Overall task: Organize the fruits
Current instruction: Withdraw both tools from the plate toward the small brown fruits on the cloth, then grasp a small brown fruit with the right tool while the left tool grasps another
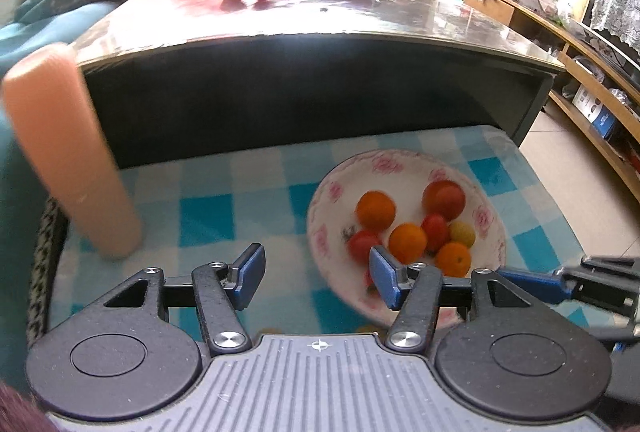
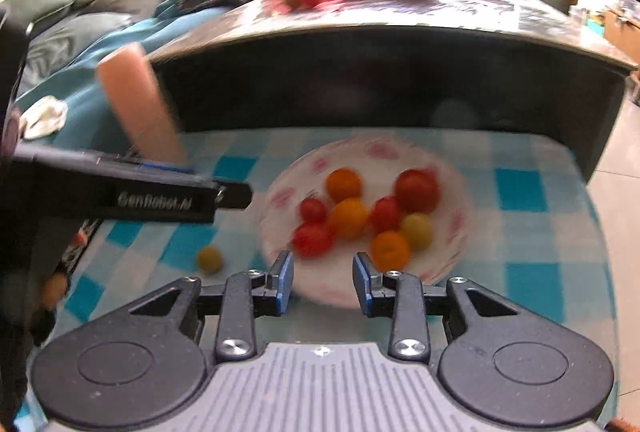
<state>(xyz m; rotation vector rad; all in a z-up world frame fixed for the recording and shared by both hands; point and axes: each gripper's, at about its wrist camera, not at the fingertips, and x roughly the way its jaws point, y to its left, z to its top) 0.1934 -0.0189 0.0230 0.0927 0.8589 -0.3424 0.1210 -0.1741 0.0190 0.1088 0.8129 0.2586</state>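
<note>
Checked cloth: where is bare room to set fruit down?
Free: the checked cloth right of the bowl, and between bowl and pink cylinder. Crowded: the bowl's middle; a yellow fruit lies loose on its left.

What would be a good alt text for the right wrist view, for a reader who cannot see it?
A floral bowl holding red, orange and yellow fruits sits on a blue checked cloth, seen between the open right gripper. One small yellow fruit lies on the cloth outside the bowl, below the left gripper.
</note>
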